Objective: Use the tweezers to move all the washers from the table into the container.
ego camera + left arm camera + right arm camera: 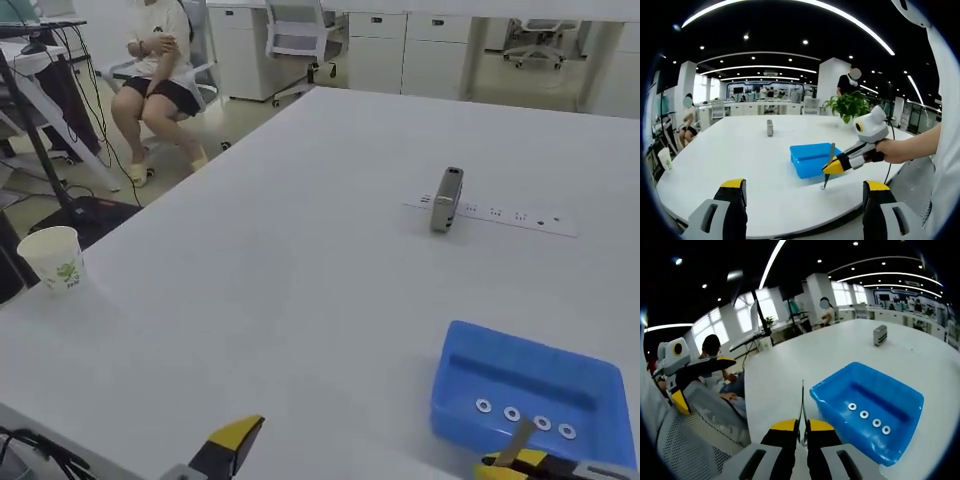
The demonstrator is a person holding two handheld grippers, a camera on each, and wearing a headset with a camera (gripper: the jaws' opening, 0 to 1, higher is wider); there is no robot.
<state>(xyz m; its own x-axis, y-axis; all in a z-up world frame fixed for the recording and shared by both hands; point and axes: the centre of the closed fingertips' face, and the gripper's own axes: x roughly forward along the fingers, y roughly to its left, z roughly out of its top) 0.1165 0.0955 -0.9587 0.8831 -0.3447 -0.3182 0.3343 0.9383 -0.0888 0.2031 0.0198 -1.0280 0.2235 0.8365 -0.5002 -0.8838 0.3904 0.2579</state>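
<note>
Blue plastic marks the container (447, 388) on the white table (300, 290), and four washers (512, 413) lie in a row on its floor. My right gripper (803, 429) is pressed together on the tweezers (802, 397). Their tips point down at the table just beside the container. My left gripper (804, 187) hangs at the table's near edge, well apart from the container, jaws spread wide and holding nothing. A paper cup (52, 257) stands far off to the left.
</note>
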